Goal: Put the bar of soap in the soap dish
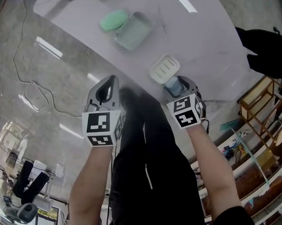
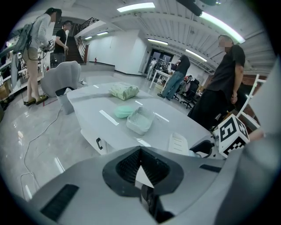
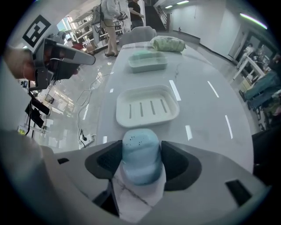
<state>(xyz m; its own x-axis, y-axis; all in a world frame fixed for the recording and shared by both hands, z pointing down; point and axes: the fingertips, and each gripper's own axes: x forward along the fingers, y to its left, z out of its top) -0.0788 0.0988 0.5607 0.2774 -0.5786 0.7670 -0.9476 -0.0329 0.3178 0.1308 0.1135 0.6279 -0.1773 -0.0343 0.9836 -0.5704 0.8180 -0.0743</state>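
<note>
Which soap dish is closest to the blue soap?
The white slatted dish, empty and lying just beyond the blue soap. The pale green dish sits much farther away, beside the green soap.

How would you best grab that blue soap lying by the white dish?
Probably from straight above, pinching the blue soap across its two long sides. It lies flat on the table, and its rounded top and ends would likely slip. The right gripper holds it that way.
</note>
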